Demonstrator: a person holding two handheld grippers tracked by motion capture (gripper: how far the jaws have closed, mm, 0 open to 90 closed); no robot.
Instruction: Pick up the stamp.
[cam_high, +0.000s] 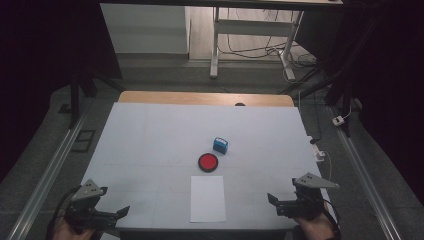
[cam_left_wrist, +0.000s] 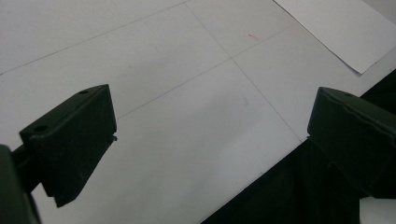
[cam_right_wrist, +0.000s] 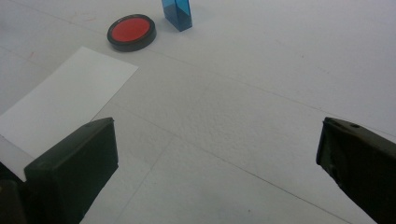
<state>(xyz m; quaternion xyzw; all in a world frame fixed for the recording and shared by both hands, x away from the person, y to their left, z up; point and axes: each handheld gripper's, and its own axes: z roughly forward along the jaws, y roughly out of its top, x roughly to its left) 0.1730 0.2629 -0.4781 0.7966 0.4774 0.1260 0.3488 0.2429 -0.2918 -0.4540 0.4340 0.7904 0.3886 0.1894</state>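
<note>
Left gripper: the left gripper (cam_high: 125, 210) sits at the near left corner of the table (cam_high: 150, 135), held in a hand (cam_high: 67, 231); its jaws stand wide apart with nothing between them.
Left gripper's own view: the left gripper (cam_left_wrist: 210, 140) looks down on bare table surface (cam_left_wrist: 154, 70) and the near table edge; a corner of the sheet of paper (cam_left_wrist: 345, 32) lies ahead of the jaws, well apart from them.
Right gripper: the right gripper (cam_high: 271, 199) sits at the near right corner, also in a hand (cam_high: 315, 227); its jaws are spread wide and hold nothing.
Paper: the white sheet (cam_high: 208, 198) lies flat between the two grippers, nearer the right one, touching neither.
Red-topped container: a round black tin with a red top (cam_high: 208, 162) rests beyond the sheet's far edge, just beside it; in the right gripper view the tin (cam_right_wrist: 131, 31) is far ahead of the right gripper (cam_right_wrist: 217, 149), to the left. Whether the red is a lid or its filling cannot be told.
Blue box: a small blue box (cam_high: 220, 145) stands upright just past the tin, close to it; the right gripper view shows the box (cam_right_wrist: 177, 14) as see-through blue. Its contents cannot be told.
</note>
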